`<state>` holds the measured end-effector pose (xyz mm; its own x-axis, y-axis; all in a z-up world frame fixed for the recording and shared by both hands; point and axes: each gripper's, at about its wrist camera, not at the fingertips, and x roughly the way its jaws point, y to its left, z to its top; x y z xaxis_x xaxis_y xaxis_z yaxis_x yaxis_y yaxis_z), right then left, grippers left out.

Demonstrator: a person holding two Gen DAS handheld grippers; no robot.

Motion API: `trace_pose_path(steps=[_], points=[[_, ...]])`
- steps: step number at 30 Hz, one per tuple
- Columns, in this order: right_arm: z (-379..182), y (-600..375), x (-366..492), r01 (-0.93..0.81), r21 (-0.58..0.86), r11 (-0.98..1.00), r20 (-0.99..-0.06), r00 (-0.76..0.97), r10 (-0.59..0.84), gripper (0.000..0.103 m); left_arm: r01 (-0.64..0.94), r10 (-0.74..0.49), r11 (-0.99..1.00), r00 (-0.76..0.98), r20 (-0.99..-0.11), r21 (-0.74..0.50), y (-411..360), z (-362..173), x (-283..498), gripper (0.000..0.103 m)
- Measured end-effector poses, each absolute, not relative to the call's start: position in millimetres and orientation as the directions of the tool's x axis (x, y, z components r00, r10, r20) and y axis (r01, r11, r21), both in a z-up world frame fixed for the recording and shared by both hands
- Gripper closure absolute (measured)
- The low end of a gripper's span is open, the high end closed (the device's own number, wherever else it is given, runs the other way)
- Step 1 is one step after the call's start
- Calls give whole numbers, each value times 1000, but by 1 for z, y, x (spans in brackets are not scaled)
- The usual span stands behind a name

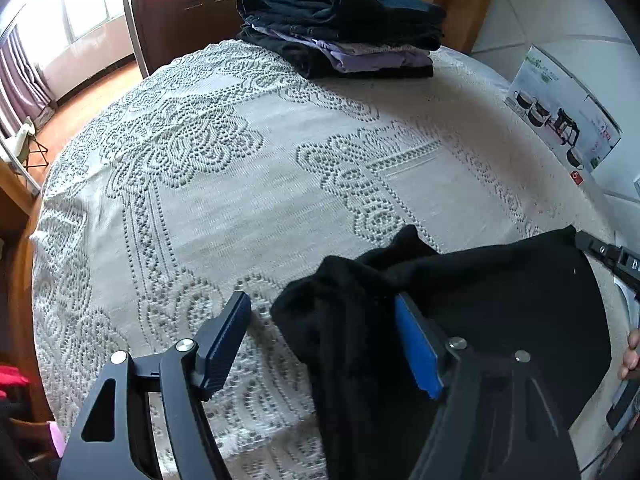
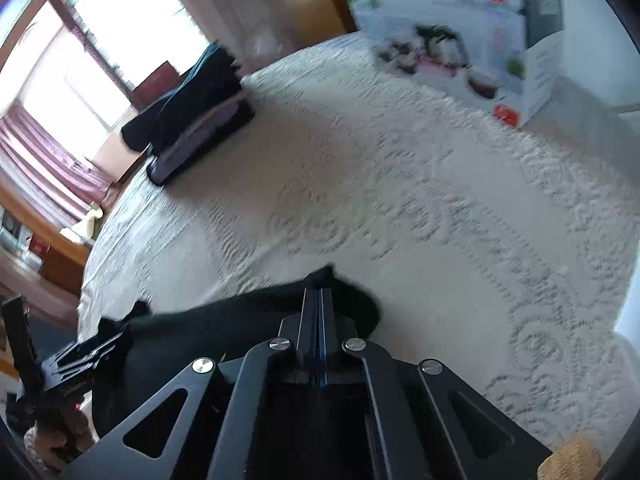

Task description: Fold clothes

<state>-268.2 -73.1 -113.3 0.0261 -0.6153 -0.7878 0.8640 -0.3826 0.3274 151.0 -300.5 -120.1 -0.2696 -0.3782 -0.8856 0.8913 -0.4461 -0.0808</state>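
At 5 o'clock: left gripper [image 1: 320, 344], fingers spread beside black garment [image 1: 480, 300]; right gripper [image 2: 320, 300], fingers pinching its edge.

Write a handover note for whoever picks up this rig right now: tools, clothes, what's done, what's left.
Left tool: open, fingers apart beside a bunched part of the black garment, gripping nothing.
Right tool: shut on an edge of the black garment, held just above the lace tablecloth.
Done: a stack of folded clothes sits at the table's far edge. A printed box stands on the right side.
Left: the black garment is still crumpled and unfolded. Probably take a second corner with the left tool, spread it flat, fold it, add it to the stack.
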Motion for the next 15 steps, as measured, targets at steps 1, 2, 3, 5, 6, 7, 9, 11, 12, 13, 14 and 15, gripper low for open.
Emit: trace_pose_path(steps=[1, 2, 3, 5, 6, 7, 9, 11, 12, 13, 14, 15], points=[[-108, -68, -270, 864, 266, -427, -794, -55, -606, 99, 892, -379, -442, -276, -883, -90, -299, -116, 155, 29], [-105, -61, -273, 854, 287, -435, -786, -50, -616, 99, 893, -379, -438, -283, -881, -98, -298, -112, 160, 29], [-103, -55, -276, 844, 309, -438, -779, -39, -625, 98, 894, -382, -434, -292, -877, -109, -296, -108, 165, 29], [-99, -39, -274, 844, 357, -401, -767, 20, -641, 96, 893, -398, -433, -310, -863, -121, -285, -96, 175, 29], [-98, -33, -268, 855, 343, -389, -772, 21, -635, 89, 891, -405, -438, -313, -859, -118, -278, -91, 178, 29], [-98, -25, -262, 858, 345, -380, -772, 29, -635, 83, 886, -410, -451, -315, -856, -109, -267, -87, 180, 28], [-98, -10, -250, 863, 350, -363, -771, 46, -635, 49, 880, -418, -463, -321, -850, -105, -249, -83, 182, 27], [-98, 1, -241, 867, 347, -358, -769, 45, -637, 43, 875, -417, -471, -332, -846, -111, -237, -88, 178, 27], [-98, 5, -237, 868, 343, -359, -769, 40, -638, 43, 873, -417, -475, -334, -845, -110, -232, -91, 175, 27], [-99, 11, -231, 869, 339, -360, -771, 37, -636, 42, 872, -416, -478, -332, -846, -106, -230, -93, 172, 27], [-101, 15, -230, 866, 343, -363, -772, 40, -634, 41, 870, -412, -481, -332, -849, -107, -227, -95, 169, 27], [-102, 18, -230, 863, 347, -366, -774, 43, -632, 37, 870, -409, -481, -333, -850, -109, -224, -96, 167, 27]])
